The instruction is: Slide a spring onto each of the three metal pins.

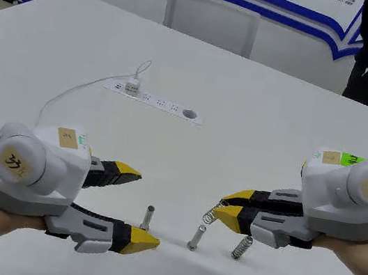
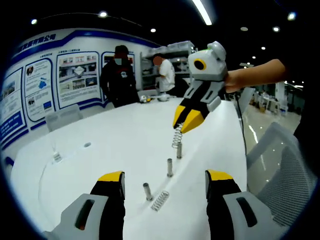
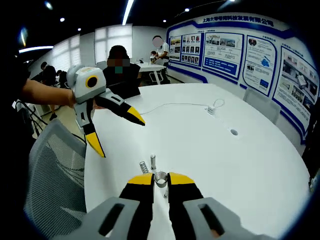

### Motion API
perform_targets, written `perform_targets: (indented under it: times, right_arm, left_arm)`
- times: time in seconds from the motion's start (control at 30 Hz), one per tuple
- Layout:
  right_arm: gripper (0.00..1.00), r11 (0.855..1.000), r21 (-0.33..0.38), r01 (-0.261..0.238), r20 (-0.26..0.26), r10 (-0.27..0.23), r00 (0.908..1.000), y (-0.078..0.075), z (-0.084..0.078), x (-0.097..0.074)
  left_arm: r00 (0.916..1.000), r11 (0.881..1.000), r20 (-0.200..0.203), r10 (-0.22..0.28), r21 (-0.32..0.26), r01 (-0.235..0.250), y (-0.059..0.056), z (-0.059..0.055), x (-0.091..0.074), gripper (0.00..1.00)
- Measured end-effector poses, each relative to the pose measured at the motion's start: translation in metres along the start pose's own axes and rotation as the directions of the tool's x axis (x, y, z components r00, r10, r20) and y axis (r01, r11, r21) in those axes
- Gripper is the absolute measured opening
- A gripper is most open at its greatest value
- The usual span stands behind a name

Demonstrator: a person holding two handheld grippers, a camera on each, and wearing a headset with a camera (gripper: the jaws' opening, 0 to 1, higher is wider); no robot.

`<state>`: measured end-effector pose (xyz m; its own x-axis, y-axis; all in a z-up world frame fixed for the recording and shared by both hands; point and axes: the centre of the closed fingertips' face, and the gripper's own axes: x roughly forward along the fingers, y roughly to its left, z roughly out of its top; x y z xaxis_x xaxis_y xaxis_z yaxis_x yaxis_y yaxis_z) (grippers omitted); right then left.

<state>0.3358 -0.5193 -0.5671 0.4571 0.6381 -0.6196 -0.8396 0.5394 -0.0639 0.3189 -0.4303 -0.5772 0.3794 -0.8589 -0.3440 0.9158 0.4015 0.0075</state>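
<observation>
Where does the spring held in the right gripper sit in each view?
Head view: spring at the right gripper tips, right of centre.
Left gripper view: spring hanging under the incoming right gripper, above centre.
Right gripper view: spring between the jaws, bottom centre.
Shared landmark: the white charger.

The table [image 1: 263, 87] top is smooth, white and matt, with only a faint sheen. The pins [image 2: 170, 167] are bare metal with a dull shine, and each spring [image 1: 242, 247] is coiled wire of similar bright metal. The left gripper [image 1: 146, 207] and right gripper [image 1: 220, 206] have smooth white and grey plastic shells, black jaws tipped in yellow, and paper labels [image 1: 67, 137].
</observation>
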Motion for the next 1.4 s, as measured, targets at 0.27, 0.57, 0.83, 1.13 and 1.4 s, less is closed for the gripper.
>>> perform_targets:
  times: [0.27,0.57,0.83,1.13,1.4]
  right_arm:
    - [0.11,1.000,0.007,0.002,-0.040,-0.002,0.9992,-0.004,-0.011,0.009]
    - [0.11,1.000,0.009,0.022,-0.081,-0.021,0.9965,-0.010,-0.022,0.020]
    - [0.11,0.999,0.030,0.026,-0.086,-0.023,0.9960,-0.012,-0.024,0.025]
    - [0.11,1.000,0.008,0.029,-0.132,-0.027,0.9909,-0.009,-0.033,0.036]
    - [0.11,0.999,-0.023,0.025,-0.164,-0.028,0.9861,-0.007,-0.043,0.043]
  left_arm:
    - [0.9996,0.999,-0.005,0.029,-0.029,-0.029,0.005,-0.007,-0.004,0.78]
    - [0.9963,0.996,-0.013,0.085,-0.038,-0.086,0.015,-0.011,-0.007,0.97]
    - [0.9951,0.994,-0.030,0.094,-0.049,-0.096,0.017,-0.017,-0.009,1.00]
    - [0.9943,0.993,-0.042,0.098,-0.061,-0.100,0.018,-0.023,-0.010,1.00]
    - [0.9925,0.991,-0.062,0.105,-0.073,-0.110,0.020,-0.032,-0.013,1.00]
